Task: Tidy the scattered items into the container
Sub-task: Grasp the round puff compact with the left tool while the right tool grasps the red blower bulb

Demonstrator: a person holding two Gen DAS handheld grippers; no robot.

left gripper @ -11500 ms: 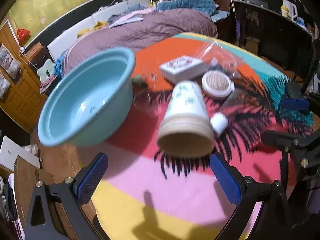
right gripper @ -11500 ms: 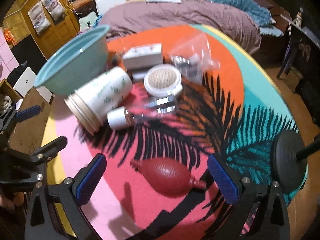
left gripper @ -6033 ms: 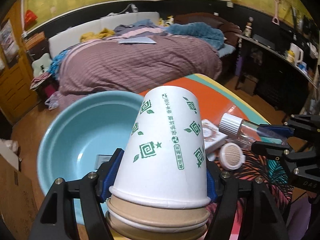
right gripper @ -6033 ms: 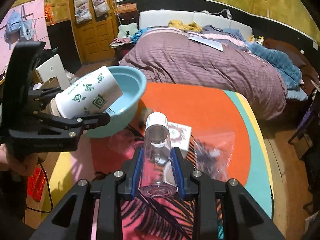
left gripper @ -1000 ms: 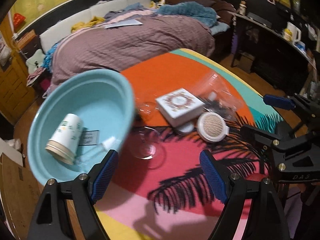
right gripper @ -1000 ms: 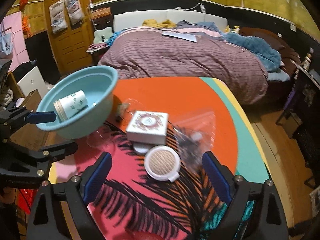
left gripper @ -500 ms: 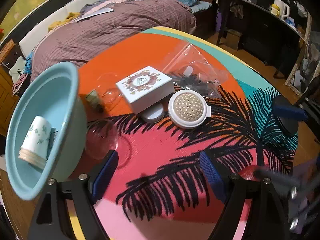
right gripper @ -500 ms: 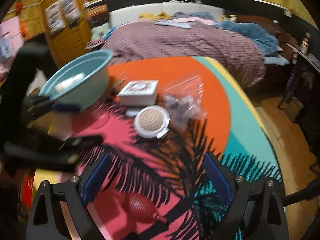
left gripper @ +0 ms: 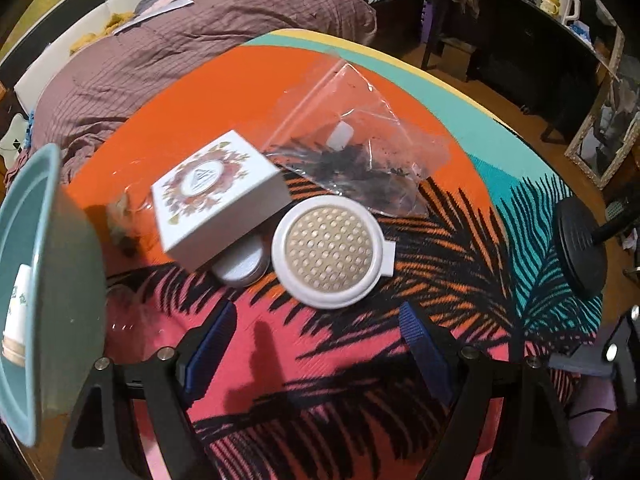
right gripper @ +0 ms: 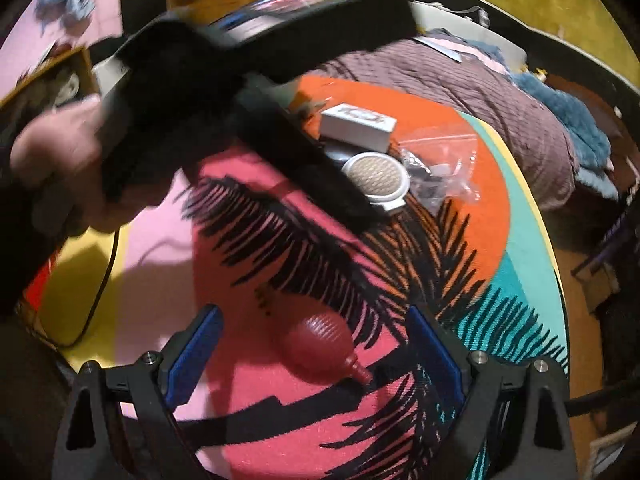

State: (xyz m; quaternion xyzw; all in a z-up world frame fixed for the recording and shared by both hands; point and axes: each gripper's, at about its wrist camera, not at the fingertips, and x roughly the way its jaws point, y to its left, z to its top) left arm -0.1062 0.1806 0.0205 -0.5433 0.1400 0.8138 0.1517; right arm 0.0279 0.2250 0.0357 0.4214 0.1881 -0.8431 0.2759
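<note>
My left gripper point(left gripper: 316, 344) is open and empty, low over the table just short of a round white perforated case point(left gripper: 328, 250). Behind the case lie a white patterned box point(left gripper: 218, 196), a small silver tin point(left gripper: 240, 266) tucked under the box, and a clear plastic bag point(left gripper: 360, 160) of dark bits. At the far left stands the light blue basin point(left gripper: 52, 280) with a paper cup point(left gripper: 16, 312) inside. My right gripper point(right gripper: 316, 352) is open, and the red rubber bulb point(right gripper: 320, 348) lies on the cloth between its fingers, untouched.
A black disc stand point(left gripper: 580, 248) sits at the table's right edge. In the right wrist view a hand point(right gripper: 52, 160) and the blurred left gripper body cross the upper left. A bed point(left gripper: 200, 40) lies beyond the table. A clear glass point(left gripper: 120, 320) rests beside the basin.
Both grippers have come down toward the table. The left one swung right, away from the basin toward the round case. The right one dropped over the red bulb, which now sits between its fingers.
</note>
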